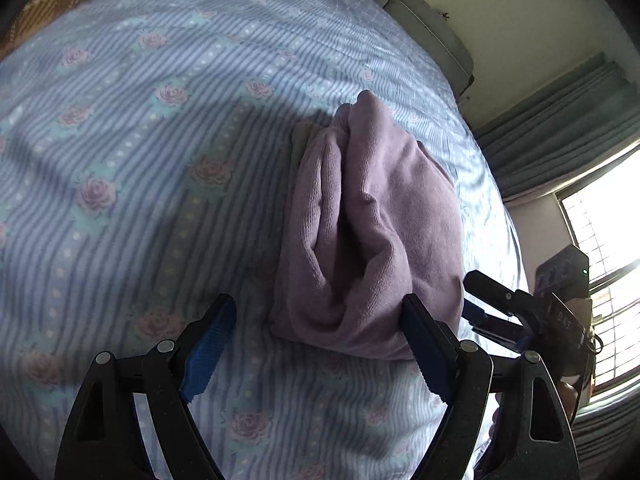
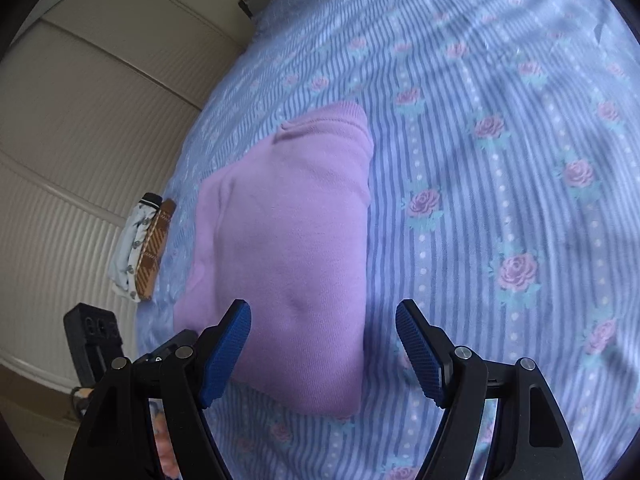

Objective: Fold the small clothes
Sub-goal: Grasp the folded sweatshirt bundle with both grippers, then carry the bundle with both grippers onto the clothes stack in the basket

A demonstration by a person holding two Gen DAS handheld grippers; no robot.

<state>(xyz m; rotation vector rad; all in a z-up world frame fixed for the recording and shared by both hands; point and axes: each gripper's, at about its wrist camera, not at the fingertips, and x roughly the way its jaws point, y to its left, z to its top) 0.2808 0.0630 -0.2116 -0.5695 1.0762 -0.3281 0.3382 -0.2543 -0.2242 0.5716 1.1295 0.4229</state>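
A folded lilac garment [image 1: 372, 224] lies on the blue striped rose-print bedsheet [image 1: 140, 152]. In the left wrist view its layered folded edges face me. My left gripper [image 1: 320, 320] is open and empty, just in front of the garment's near edge, its right finger beside the bundle. In the right wrist view the garment [image 2: 288, 248] shows its smooth top and ribbed hem. My right gripper [image 2: 324, 332] is open and empty, hovering over the garment's near end. The right gripper also shows in the left wrist view [image 1: 504, 300] at the garment's right side.
A small stack of folded clothes, brown plaid and pale blue [image 2: 144, 248], lies at the bed's left edge by the white wardrobe doors [image 2: 80, 120]. Grey pillows [image 1: 424, 20] lie at the head of the bed. A bright window [image 1: 608, 248] with curtains is on the right.
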